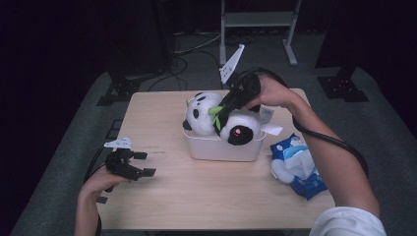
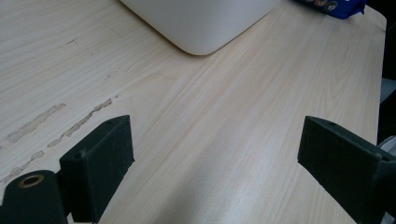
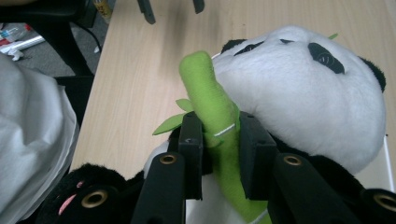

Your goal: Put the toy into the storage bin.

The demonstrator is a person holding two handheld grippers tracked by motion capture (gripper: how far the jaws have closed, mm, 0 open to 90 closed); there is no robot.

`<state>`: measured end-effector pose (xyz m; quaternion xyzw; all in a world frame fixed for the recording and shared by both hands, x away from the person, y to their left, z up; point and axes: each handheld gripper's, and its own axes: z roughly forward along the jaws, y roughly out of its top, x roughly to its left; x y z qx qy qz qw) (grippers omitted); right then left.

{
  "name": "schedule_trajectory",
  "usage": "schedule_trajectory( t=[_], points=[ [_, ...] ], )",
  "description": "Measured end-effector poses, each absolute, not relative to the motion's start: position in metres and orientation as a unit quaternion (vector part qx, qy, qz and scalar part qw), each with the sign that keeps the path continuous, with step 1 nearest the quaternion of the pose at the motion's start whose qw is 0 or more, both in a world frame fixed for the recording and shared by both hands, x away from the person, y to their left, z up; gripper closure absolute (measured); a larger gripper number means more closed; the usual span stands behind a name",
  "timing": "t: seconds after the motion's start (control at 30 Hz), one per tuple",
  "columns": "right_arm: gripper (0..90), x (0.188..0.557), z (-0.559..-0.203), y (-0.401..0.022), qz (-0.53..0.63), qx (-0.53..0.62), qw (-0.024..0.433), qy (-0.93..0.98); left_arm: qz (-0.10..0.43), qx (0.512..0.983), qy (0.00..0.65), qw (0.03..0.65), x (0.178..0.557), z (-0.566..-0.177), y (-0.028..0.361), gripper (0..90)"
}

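1. Right tongs (image 3: 220, 140), seen in the right gripper view, are clamped w/ both pads on the green bamboo stick (image 3: 212, 112) of a plush panda (image 3: 303, 93); stick runs up between the jaws, its tip poking out above them.
2. High view: the panda (image 1: 216, 118) lies in a white bin (image 1: 223, 147) near the middle of the tabletop (image 1: 196, 196). It sits high, head and one black foot w/ a pink sole above the bin's rim; can't tell how deep it rests.
3. Right hand (image 1: 268, 93) comes in over the bin's far-right corner, tongs (image 1: 221, 110) slanting down onto the toy's middle.
4. Left tongs (image 1: 143, 163) rest low, well to the left of the bin, near the tabletop's left edge, held by the left hand (image 1: 105, 179).
5. Left gripper view: those tongs (image 2: 215, 149) gape wide, nothing between the pads, bare wood below; bin's rounded corner (image 2: 201, 23) ahead.
6. Blue wipes pack (image 1: 297, 164) lies just right of the bin, apart from it.
7. White paper tag (image 1: 273, 129) hangs off the toy at the bin's right rim.
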<state>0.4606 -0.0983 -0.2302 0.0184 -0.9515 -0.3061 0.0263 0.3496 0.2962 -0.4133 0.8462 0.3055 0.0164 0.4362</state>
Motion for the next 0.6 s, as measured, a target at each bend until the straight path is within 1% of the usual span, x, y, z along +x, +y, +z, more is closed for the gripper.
schedule_trajectory(
  t=[0.4, 0.6],
  points=[
    [72.6, 0.451, -0.243, -0.087, -0.297, 0.037, 0.058, -0.952, 0.016, 0.845, 0.307, 0.437, 0.35, -0.414, 0.298, 9.3],
    [72.5, 0.453, -0.238, -0.09, -0.303, 0.032, 0.048, -0.951, 0.017, 0.845, 0.307, 0.438, 0.35, -0.413, 0.298, 9.3]
  ],
)
